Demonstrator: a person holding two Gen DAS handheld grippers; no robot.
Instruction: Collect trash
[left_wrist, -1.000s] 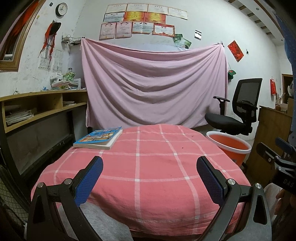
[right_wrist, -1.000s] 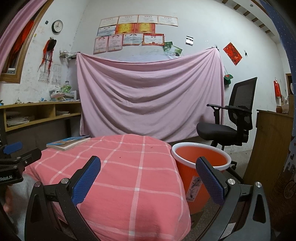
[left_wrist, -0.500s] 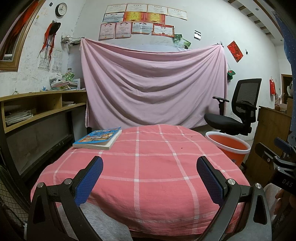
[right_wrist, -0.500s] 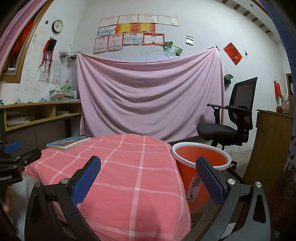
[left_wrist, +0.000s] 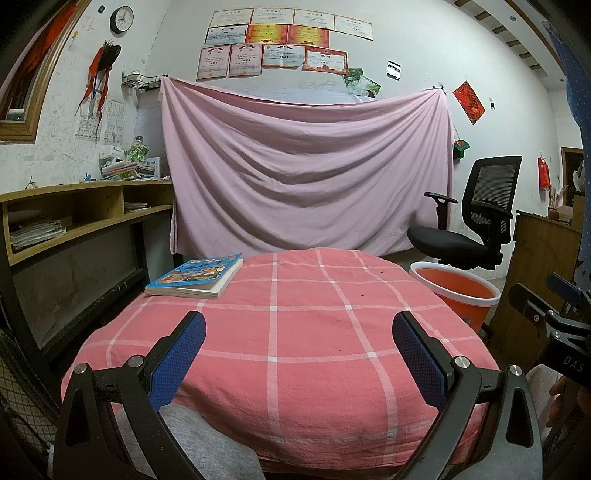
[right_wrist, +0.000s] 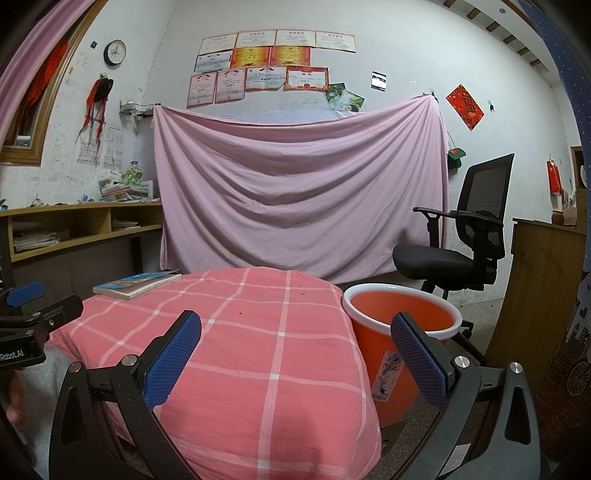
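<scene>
Both grippers, left (left_wrist: 297, 352) and right (right_wrist: 295, 352), hold fingers apart, empty. Bench (left_wrist: 295, 332) carries only a book (left_wrist: 197, 277). No trash visible; bin (right_wrist: 400, 332) appears empty.

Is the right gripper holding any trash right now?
No: in the right wrist view the right gripper has its jaws spread wide with nothing between them, above the pink checked tablecloth.

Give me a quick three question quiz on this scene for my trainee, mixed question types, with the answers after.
1. True or false: the book lies on the checked tablecloth.
2. Which thing stands beside the table: A) orange bin, B) blue crate, C) cardboard box?
3. What does either gripper, left gripper or right gripper, hold?

Key: 1 true; 2 A; 3 nothing, both are open.
</scene>
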